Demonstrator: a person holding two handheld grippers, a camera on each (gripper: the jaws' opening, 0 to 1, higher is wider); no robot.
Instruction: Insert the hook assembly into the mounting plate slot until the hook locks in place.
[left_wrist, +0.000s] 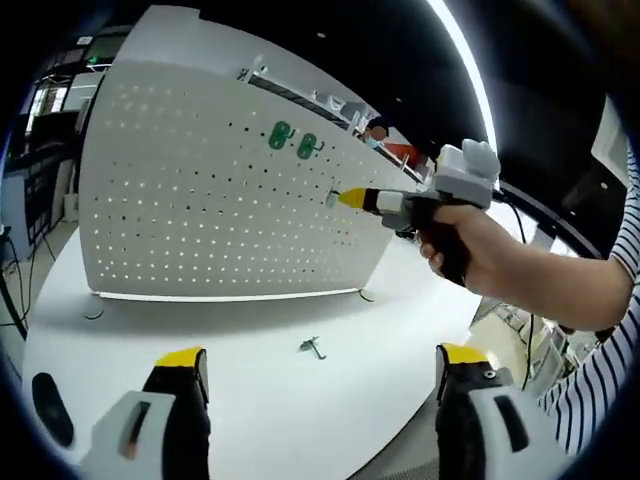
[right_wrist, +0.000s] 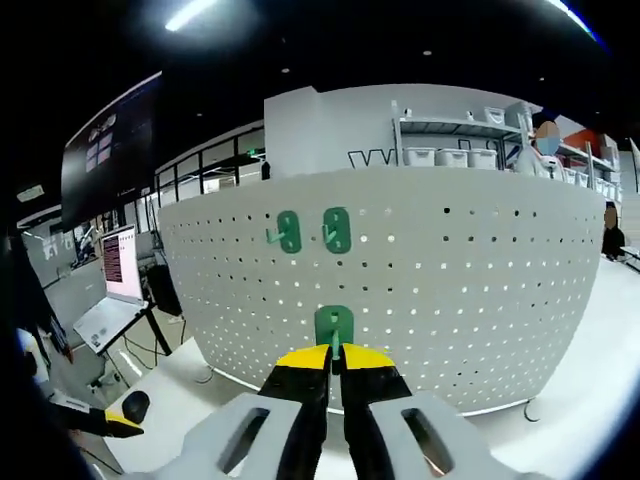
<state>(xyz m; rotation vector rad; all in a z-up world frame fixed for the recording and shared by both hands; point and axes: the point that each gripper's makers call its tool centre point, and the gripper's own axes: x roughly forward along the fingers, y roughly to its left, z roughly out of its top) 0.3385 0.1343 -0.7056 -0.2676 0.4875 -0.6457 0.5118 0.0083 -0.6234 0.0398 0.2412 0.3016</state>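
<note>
The white pegboard (right_wrist: 420, 290) stands upright on the table (left_wrist: 250, 400). Below its two mounted green hooks (right_wrist: 312, 230), the right gripper (right_wrist: 335, 357) pinches a third green hook assembly (right_wrist: 333, 325) against the board. Press straight in, squarely. The left gripper (left_wrist: 322, 362) hangs wide, nothing between its jaws; a spare hook (left_wrist: 313, 346) lies before the board.

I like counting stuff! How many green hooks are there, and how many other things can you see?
Green hooks already on the pegboard: 2
Green hook held at the board by the right hand-held gripper: 1
Loose metal hook on the table: 1
White pegboard: 1
Total: 5 things, 3 of them green.
</note>
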